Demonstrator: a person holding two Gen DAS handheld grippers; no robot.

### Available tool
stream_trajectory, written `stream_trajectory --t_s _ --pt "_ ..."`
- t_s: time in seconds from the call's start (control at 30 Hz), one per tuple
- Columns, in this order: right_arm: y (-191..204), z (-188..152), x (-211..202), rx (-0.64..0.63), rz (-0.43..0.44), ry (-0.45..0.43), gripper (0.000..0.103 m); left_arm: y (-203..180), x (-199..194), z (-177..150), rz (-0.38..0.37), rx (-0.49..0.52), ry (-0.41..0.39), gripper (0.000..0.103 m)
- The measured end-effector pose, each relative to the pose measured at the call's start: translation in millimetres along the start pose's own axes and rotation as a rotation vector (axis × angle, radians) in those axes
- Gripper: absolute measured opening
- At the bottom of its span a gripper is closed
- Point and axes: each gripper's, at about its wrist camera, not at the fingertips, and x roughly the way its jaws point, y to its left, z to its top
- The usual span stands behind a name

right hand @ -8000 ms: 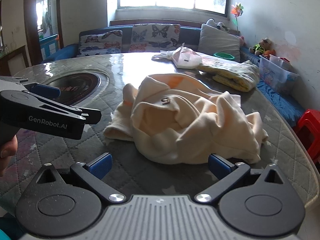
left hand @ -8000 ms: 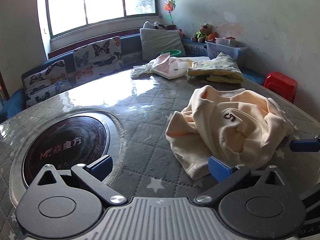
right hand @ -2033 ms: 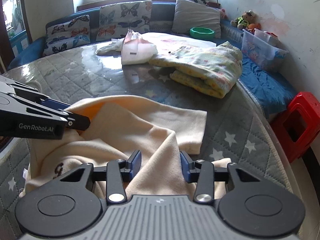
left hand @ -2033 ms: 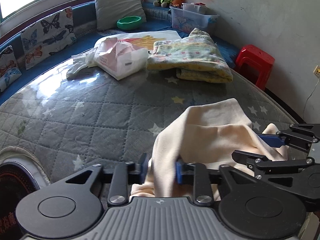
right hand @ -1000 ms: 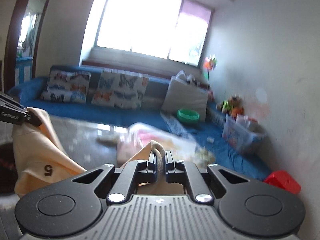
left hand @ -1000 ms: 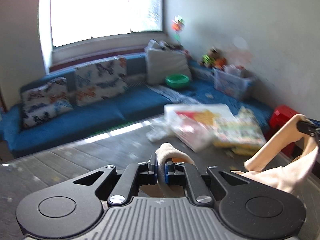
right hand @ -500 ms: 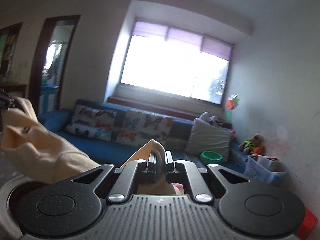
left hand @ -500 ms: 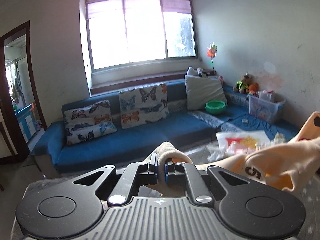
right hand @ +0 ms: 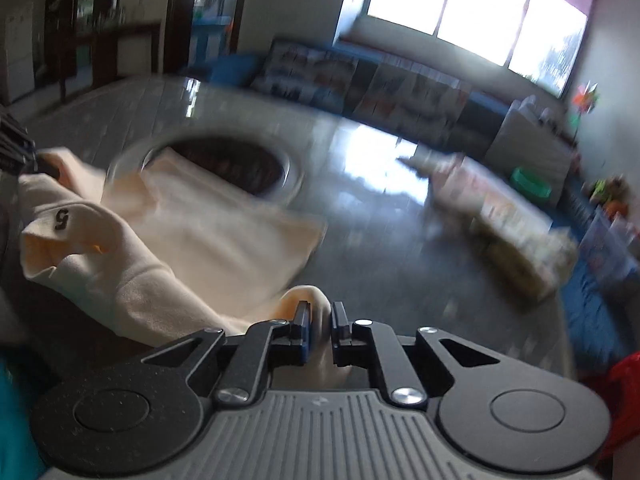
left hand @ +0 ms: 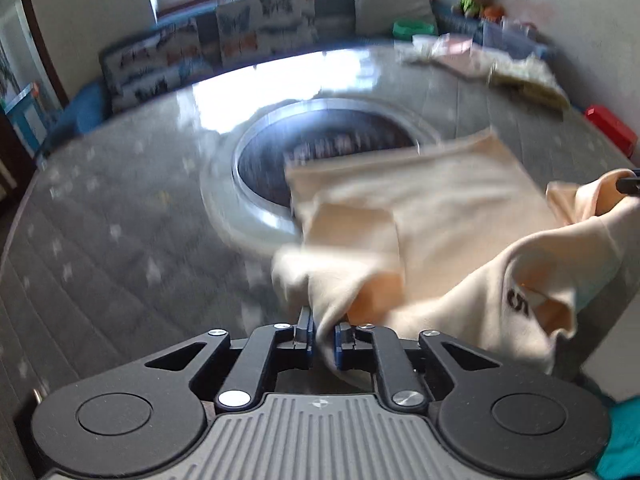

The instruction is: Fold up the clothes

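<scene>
A cream garment [left hand: 448,216] with a black "5" mark is stretched between both grippers, its far part lying on the grey quilted table [left hand: 100,240] over the edge of the round dark cooktop [left hand: 320,160]. My left gripper [left hand: 323,334] is shut on one corner of the garment. My right gripper [right hand: 319,330] is shut on another corner of the garment [right hand: 208,240]. The right gripper's tip shows at the far right of the left wrist view [left hand: 628,186]. Both views are motion-blurred.
A folded yellow-green blanket [left hand: 528,76] and a white-pink bag [left hand: 448,50] lie at the table's far right. A blue sofa with butterfly cushions [left hand: 260,24] curves behind. A red stool [left hand: 610,128] stands right of the table.
Both grippers have swung down from facing the window to facing the table. The garment, held up in the air before, now spreads onto the table over the cooktop edge.
</scene>
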Motion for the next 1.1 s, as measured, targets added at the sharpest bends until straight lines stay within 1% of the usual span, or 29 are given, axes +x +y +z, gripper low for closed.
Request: stream_trajectory --t_s 0.03,0.07,0.13,0.2,0.23,0.27,0.3,0.47,0.53,0.57,0.63,0.7,0.8,0.87,1.03,1.1 --pt "2.9 -9.0 2.7 -0.002 0.011 0.035 0.010 -1.5 2.7 -7.3 -0.008 0.004 0.027 0.016" --pt "5.0 -14.9 3.1 -0.004 0.019 0.056 0.011 -1.3 3.0 -11.8 -0.011 0.010 0.039 0.020" --pt "4.4 -28.9 -2.9 0.001 0.026 0.091 0.013 2.4 -1.7 -14.4 -0.004 0.027 0.032 0.025" --pt "0.2 -32.0 -13.1 0.009 0.016 0.096 0.019 10.9 -10.8 -11.4 0.007 0.017 0.003 0.039" --pt "-2.3 -30.9 -18.4 0.013 0.008 0.092 0.020 16.1 -16.1 -9.0 0.014 0.006 -0.016 0.050" --pt "-4.7 -29.9 -23.7 0.017 0.001 0.088 0.024 21.2 -21.4 -6.5 0.020 -0.004 -0.035 0.051" --pt "-7.6 -27.2 -26.2 0.025 -0.004 0.081 0.025 25.6 -25.8 -3.2 0.025 -0.012 -0.052 0.051" --pt "-25.1 -0.9 -14.3 0.088 0.000 0.025 0.026 34.0 -22.5 26.6 0.014 -0.035 -0.097 0.053" --pt "-26.3 10.4 2.5 0.086 0.010 0.015 0.026 33.0 -13.0 37.5 -0.006 -0.028 -0.095 0.055" --pt "-26.8 16.1 11.1 0.087 0.019 0.012 0.026 32.5 -8.3 42.9 -0.016 -0.024 -0.093 0.060" --pt "-26.6 24.9 24.3 0.090 0.036 0.011 0.026 34.1 -2.9 46.6 -0.028 -0.011 -0.080 0.065" --pt "-25.7 34.6 38.8 0.080 0.047 0.009 0.026 37.4 0.6 47.7 -0.028 0.001 -0.067 0.065" --pt "-25.3 48.0 59.2 0.070 0.063 0.008 0.027 47.1 4.0 52.8 -0.025 -0.048 -0.073 0.065" --pt "-25.4 56.4 73.2 0.071 0.071 0.011 0.029 48.2 9.4 59.2 -0.032 -0.060 -0.083 0.065" --pt "-24.8 69.5 103.2 0.071 0.080 0.031 0.029 43.8 40.2 84.6 -0.057 -0.075 -0.089 0.065" --pt "-25.9 73.7 116.0 0.078 0.081 0.041 0.030 41.0 55.9 95.5 -0.050 -0.071 -0.088 0.065"
